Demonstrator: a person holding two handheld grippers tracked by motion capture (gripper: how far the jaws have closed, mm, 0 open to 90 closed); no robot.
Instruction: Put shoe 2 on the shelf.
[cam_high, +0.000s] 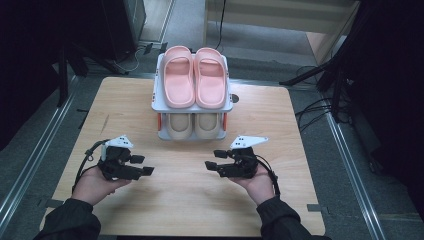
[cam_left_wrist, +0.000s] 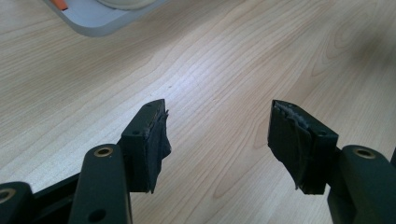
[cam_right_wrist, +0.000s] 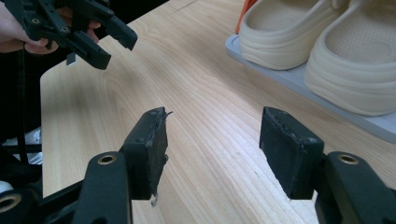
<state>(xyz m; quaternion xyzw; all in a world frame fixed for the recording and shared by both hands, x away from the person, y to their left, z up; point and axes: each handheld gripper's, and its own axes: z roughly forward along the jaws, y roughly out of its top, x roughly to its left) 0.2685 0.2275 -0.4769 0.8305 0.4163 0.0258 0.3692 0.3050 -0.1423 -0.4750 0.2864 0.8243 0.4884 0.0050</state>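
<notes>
— Where are the shoes relative to the fingers?

— The cream slippers (cam_right_wrist: 322, 46) sit on the lower shelf of the grey rack (cam_high: 192, 105), ahead of both pairs of fingers and between them. In the right gripper view they lie just beyond the right-hand finger, near it and clear of it. The pink slippers (cam_high: 193, 76) lie side by side on the top shelf, farther off.

— What are the fingers doing?

— The right gripper (cam_high: 219, 165) has its fingers (cam_right_wrist: 289, 149) spread wide, with only bare worktop (cam_high: 190, 200) between them. The left gripper (cam_high: 141, 165) is the same: fingers (cam_left_wrist: 301, 144) wide apart, gripping nothing, wood grain showing through the gap. A corner of the rack's base sits well beyond its left-hand finger.

— And the hands?

— Each hand cups its gripper from below, palm up, low over the worktop. The left hand (cam_high: 95, 184) and right hand (cam_high: 258, 184) point their fingers inward at each other, well apart, with open worktop between the tips. Dark sleeves come in from the near edge.
</notes>
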